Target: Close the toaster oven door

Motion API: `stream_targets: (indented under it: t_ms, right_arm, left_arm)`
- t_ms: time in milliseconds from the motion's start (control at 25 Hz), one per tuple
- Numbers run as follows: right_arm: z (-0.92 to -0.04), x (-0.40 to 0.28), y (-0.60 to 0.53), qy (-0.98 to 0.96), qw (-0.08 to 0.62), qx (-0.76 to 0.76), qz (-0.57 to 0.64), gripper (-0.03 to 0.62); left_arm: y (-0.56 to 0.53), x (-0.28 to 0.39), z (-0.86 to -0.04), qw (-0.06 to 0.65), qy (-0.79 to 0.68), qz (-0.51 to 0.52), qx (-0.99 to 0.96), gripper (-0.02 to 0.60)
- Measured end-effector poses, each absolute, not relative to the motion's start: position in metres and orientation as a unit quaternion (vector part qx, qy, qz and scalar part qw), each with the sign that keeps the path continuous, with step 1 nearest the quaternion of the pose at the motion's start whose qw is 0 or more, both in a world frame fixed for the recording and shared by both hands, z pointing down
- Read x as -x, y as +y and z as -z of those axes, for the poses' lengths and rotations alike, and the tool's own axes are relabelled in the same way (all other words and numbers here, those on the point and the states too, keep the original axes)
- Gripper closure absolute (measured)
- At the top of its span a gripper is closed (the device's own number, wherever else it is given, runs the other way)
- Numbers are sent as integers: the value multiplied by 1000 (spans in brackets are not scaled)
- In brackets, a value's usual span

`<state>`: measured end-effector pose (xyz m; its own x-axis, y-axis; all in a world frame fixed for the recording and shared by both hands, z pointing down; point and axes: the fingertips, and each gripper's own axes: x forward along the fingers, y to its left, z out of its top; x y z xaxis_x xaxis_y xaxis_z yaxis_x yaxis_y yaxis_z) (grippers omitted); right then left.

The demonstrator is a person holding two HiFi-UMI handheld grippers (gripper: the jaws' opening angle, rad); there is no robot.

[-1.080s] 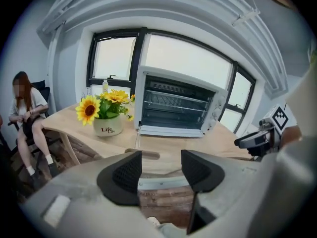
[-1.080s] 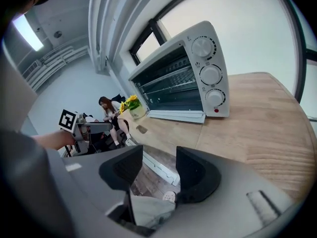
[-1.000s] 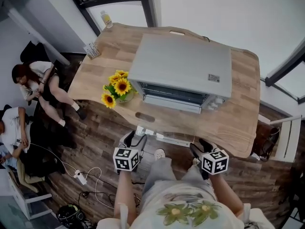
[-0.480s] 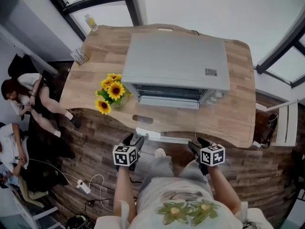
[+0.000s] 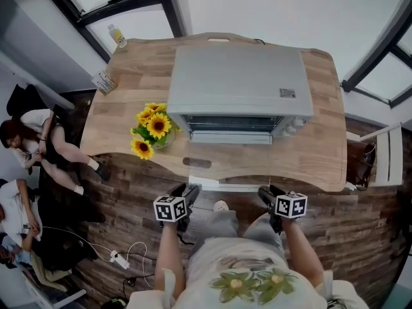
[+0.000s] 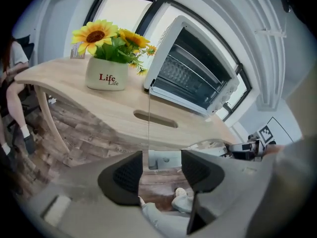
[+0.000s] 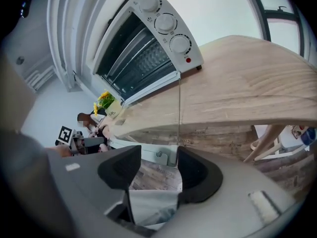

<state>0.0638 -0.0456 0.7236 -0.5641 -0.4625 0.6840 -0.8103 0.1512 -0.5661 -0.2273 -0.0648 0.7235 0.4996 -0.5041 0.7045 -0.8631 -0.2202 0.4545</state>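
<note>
Bright, even daylight — fisheye bending and dark, blurred corners.

The white ceramic pot (image 6: 106, 74) that holds the sunflowers has the word "Life" printed on it twice in dark lettering, once large and again smaller just below. On top of the silver toaster oven (image 5: 238, 76) there is a small grey rating label (image 5: 288, 93), its print too small to read. The three white dials (image 7: 165, 23) on the oven's front have tick marks around them, but no figures can be made out. The cube (image 5: 168, 209) on the left gripper (image 5: 185, 188) and the cube (image 5: 291, 205) on the right gripper (image 5: 268, 192) show black-and-white square markers without letters. The small clear bottle (image 5: 117, 36) at the table's corner has a yellow label that is unreadable.
</note>
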Motion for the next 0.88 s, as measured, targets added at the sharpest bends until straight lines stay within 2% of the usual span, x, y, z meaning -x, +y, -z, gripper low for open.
stream_targets:
  t_ms: [200, 360, 880]
  right_arm:
    - [-726, -67, -46, -735, 176, -448, -478, 395]
    - [-726, -67, -45, -735, 179, -452, -473, 402]
    - [-700, -67, -42, -749, 176, -461, -441, 407]
  left_arm:
    - [-65, 223, -732, 438, -443, -211, -754, 340]
    - [-68, 228, -737, 434, -466, -216, -741, 440]
    - [-66, 232, -710, 450, -467, -195, -736, 449]
